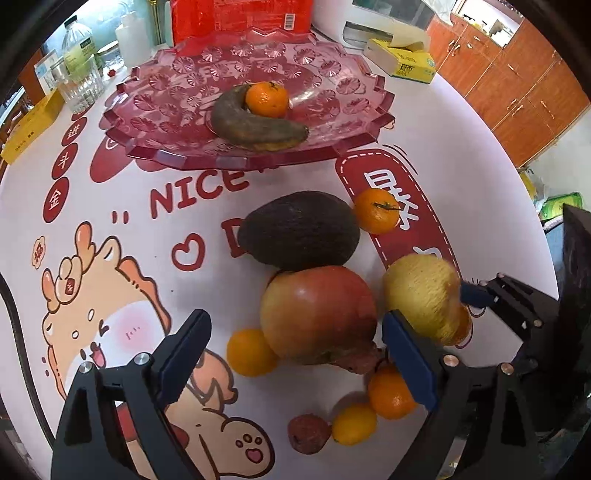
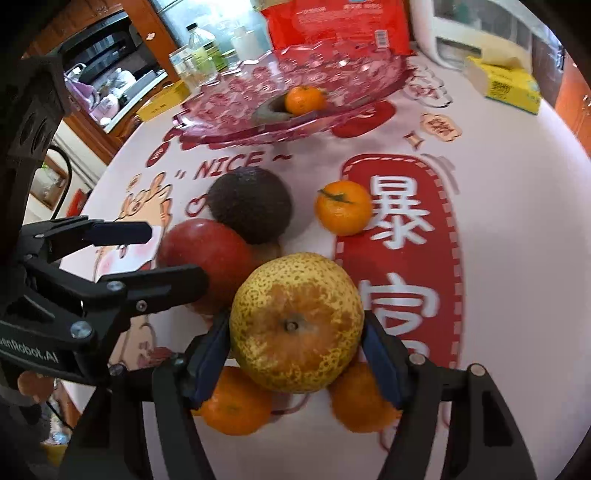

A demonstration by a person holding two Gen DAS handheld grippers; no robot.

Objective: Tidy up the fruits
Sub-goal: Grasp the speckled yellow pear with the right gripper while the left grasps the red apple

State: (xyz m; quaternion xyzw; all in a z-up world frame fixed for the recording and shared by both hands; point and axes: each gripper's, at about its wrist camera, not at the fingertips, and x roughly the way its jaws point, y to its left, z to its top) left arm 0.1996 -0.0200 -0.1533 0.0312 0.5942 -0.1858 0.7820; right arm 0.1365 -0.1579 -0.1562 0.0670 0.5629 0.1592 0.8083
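Note:
My right gripper [image 2: 295, 343] is shut on a yellow speckled pear [image 2: 297, 325], with a blue pad against each side. One of its fingertips [image 1: 474, 295] shows beside the pear [image 1: 421, 295] in the left wrist view. My left gripper [image 1: 295, 358] is open, its fingers on either side of a red-yellow apple [image 1: 317, 314] without touching it. A dark avocado [image 1: 299, 230] lies just behind the apple. Small oranges [image 1: 376, 210] [image 1: 251, 352] lie around on the tablecloth. The pink glass fruit plate [image 1: 177, 110] holds a browned banana [image 1: 251, 123] and an orange [image 1: 266, 99].
A lychee [image 1: 308, 434] and two small oranges [image 1: 391, 393] lie near the front. Bottles and a glass [image 1: 79, 83] stand at the back left, with a red package [image 1: 240, 18] behind the plate and a yellow tissue box [image 1: 402, 59] at the back right. The round table's edge [image 1: 517, 177] curves along the right.

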